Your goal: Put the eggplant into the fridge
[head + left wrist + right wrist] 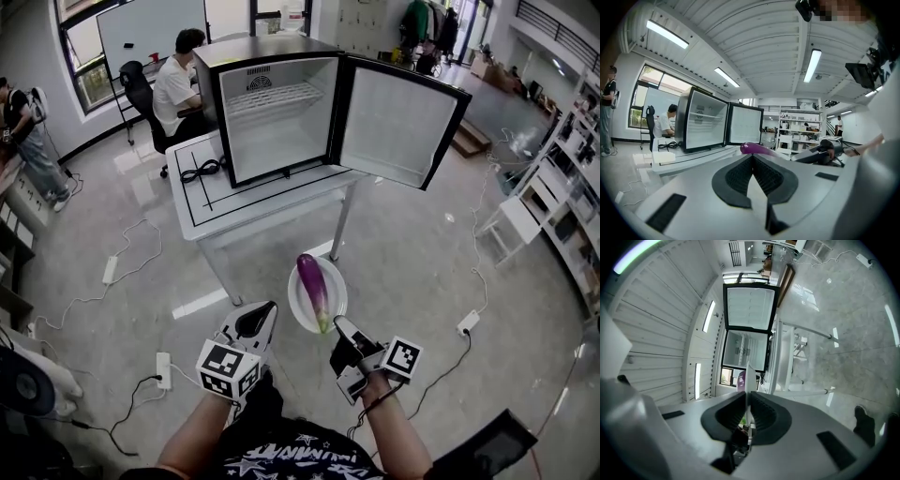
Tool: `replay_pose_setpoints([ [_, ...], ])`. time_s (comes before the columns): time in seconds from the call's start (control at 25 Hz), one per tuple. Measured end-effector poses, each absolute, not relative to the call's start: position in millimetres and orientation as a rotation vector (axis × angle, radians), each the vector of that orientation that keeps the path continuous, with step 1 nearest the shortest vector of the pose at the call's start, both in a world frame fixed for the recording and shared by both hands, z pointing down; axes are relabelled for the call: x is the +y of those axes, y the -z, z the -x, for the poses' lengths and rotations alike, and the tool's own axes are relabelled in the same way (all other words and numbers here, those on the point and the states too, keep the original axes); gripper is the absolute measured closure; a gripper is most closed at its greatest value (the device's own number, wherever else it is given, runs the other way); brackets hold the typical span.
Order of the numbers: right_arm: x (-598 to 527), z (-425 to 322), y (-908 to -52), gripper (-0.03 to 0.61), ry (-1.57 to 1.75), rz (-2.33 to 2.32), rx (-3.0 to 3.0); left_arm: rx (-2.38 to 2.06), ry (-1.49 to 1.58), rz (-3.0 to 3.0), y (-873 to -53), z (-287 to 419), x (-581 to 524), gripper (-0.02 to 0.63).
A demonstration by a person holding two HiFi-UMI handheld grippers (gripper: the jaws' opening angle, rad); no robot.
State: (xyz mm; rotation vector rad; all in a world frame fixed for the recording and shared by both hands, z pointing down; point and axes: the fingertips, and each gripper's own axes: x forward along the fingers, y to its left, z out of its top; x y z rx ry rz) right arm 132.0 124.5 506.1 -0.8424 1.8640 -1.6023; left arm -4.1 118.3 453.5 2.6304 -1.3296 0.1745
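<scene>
A purple eggplant [314, 288] lies on a white plate [298, 307] held in the air over the floor. My right gripper [340, 324] is shut on the plate's near rim; in the right gripper view the thin plate edge [747, 376] runs between the closed jaws of the right gripper [747, 397], with the eggplant [741, 379] just behind it. My left gripper [264, 311] hangs to the plate's left, shut and holding nothing. In the left gripper view the eggplant [757, 148] shows above the left gripper [752, 157]. The small fridge [281, 122] stands on a white table [216, 202], its door [398, 127] swung wide open.
A black cable [199, 171] lies on the table beside the fridge. A person [173, 89] sits behind the table and another person [28, 141] stands at the far left. Power strips and cords [164, 370] trail over the floor. Shelving [562, 187] lines the right side.
</scene>
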Motion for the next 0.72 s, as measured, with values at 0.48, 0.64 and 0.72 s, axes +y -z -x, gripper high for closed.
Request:
replay_pose_setpoints([
  [0.48, 33.3, -102.7, -499.8, 0.552, 1.600, 0.871, 1.851, -1.299, -0.141, -2.622, -447.3, 34.5, 17.8, 0.604],
  [0.64, 15.7, -92.7, -497.3, 0.552, 1.596, 0.900, 1.841, -1.282, -0.129, -2.622, -445.7, 46.8, -2.3, 0.604],
  [0.72, 7.8, -87.8, -494.2, 0.552, 1.586, 0.911, 1.842, -1.275, -0.118, -2.628, -442.9, 52.8, -12.1, 0.604],
])
